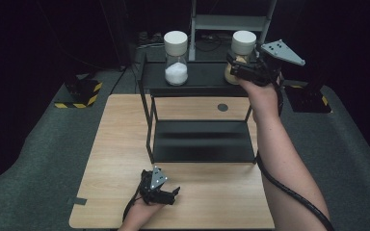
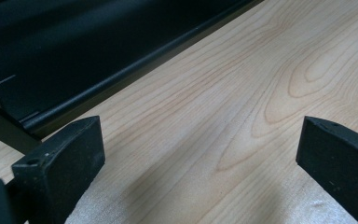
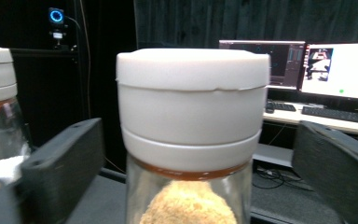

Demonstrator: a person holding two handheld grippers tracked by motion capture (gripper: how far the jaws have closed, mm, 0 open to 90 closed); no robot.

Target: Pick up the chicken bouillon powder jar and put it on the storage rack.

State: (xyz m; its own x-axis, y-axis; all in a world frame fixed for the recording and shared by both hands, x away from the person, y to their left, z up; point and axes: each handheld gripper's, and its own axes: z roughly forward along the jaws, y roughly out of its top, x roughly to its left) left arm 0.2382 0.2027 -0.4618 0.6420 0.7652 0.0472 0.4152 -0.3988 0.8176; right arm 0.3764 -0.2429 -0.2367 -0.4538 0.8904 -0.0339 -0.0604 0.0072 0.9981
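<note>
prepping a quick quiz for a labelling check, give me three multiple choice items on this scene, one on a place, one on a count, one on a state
1. Where does the jar with the brown filling stand?
A. on the top shelf of the black rack
B. on the wooden table beside the left gripper
C. on the floor

2. How many white-lidded jars are on the rack?
A. one
B. two
C. four

3. How does the right gripper stand with respect to the brown-filled jar?
A. shut tight on the lid
B. open, a jaw on either side of the jar, gaps showing
C. lying flat on the table, away from the jar

Answers:
1 A, the high view shows it on the top shelf, at the right end.
2 B, it stands there with the jar of white filling.
3 B, the right gripper view shows gaps between both jaws and the jar.
</note>
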